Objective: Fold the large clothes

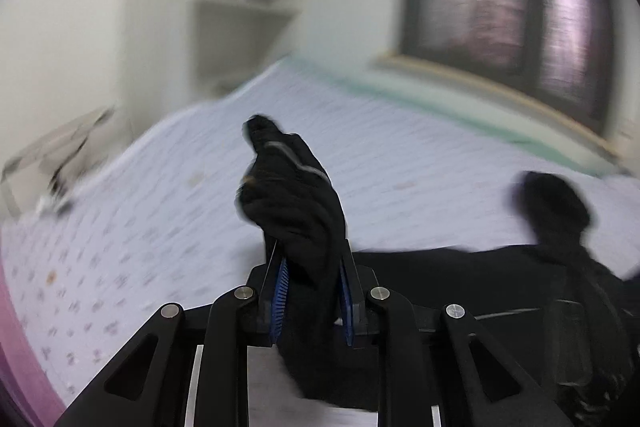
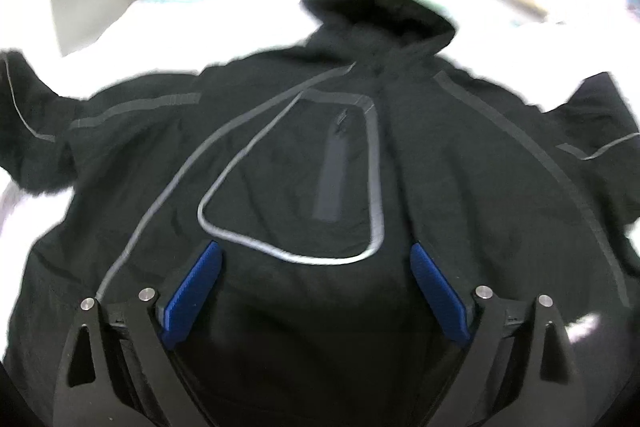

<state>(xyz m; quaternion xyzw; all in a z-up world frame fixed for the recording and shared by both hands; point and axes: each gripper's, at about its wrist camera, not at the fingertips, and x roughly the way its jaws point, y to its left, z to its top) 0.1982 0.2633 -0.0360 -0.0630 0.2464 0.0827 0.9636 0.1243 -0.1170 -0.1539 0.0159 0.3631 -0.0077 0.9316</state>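
- left gripper (image 1: 310, 291), nearest the lens, is clamped on a bunched sleeve end (image 1: 292, 195) at the far left of the black jacket (image 2: 320, 155).
- jacket lies front-up on the bed (image 1: 160, 211), collar far, sleeves running left-right, so the fold heads rightward.
- right gripper (image 2: 316, 287) hovers wide open over the chest, holding nothing.

Bed (image 1: 168, 227): pale lilac quilted cover with a small scattered print, a mint-green band along its far edge under the window. From the right wrist view the cover washes out to white. Black jacket (image 2: 320, 155) lies spread directly on it, front up, hood toward the window, sleeves out to either side; grey reflective piping and a chest zip show.
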